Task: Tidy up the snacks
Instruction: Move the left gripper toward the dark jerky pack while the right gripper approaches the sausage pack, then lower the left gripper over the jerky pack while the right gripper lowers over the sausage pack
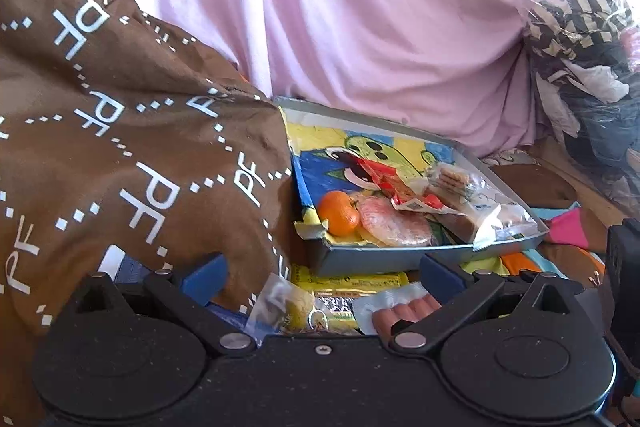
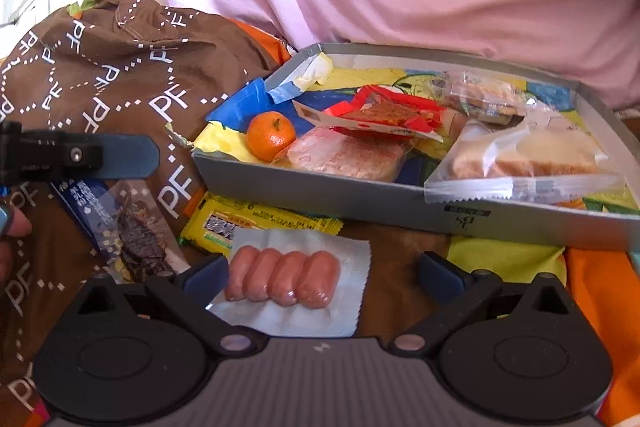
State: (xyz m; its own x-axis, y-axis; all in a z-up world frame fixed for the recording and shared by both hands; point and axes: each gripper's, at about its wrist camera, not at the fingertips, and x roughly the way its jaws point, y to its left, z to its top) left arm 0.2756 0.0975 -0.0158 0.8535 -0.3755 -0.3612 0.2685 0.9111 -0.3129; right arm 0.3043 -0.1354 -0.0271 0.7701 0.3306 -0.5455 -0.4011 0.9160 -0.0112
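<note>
While both tools [image 1: 322, 273] [image 2: 322, 271] gape, brown cloth [image 1: 120, 131] hides the tray's [image 1: 400, 255] corner.

The right gripper [image 2: 322, 273] is hanging with its blue fingers spread wide over a sealed pack of sausages [image 2: 286, 281] — nothing is sitting between the pads. At one o'clock a grey tray [image 2: 320, 193] is holding a mandarin [image 2: 270, 135], wrapped bread [image 2: 524, 159] and other packets. At nine o'clock the left gripper's finger [image 2: 128, 157] is reaching across a brown printed cloth [image 2: 120, 75].

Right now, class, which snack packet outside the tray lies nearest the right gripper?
The sausage packet, with four pink sausages, lies between the right gripper fingers; the yellow packet lies farther off.
</note>
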